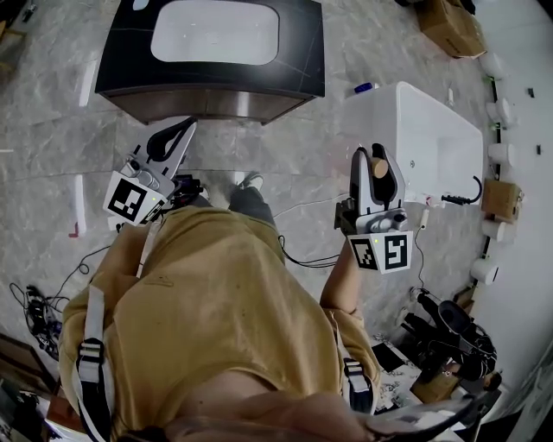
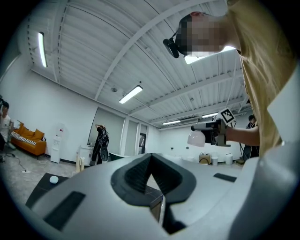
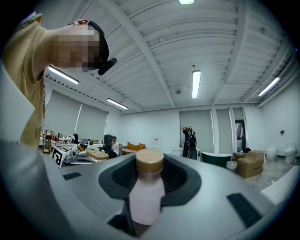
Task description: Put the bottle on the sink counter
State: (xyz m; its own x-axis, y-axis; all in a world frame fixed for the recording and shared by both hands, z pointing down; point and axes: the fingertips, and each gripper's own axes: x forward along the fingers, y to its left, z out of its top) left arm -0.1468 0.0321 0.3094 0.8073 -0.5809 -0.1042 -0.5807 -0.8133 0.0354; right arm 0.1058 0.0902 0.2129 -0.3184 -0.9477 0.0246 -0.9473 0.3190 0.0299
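The bottle (image 3: 146, 197) is pale pink with a round tan cap (image 3: 149, 162). My right gripper (image 3: 147, 187) is shut on it and holds it upright, cap pointing up toward the ceiling. In the head view the right gripper (image 1: 376, 162) with the bottle (image 1: 378, 167) is in front of the person's right side, over the marble floor. The sink counter (image 1: 130, 60) is a black slab with a white basin (image 1: 216, 30), farther ahead and to the left. My left gripper (image 1: 184, 129) is raised near the counter's front edge, with its jaws together and nothing between them (image 2: 150, 157).
A white boxy fixture (image 1: 423, 129) stands just beyond the right gripper. A cardboard box (image 1: 451, 26) sits at the far right, and white rolls (image 1: 494, 110) line the right wall. Cables (image 1: 39, 306) and gear (image 1: 449, 332) lie on the floor behind.
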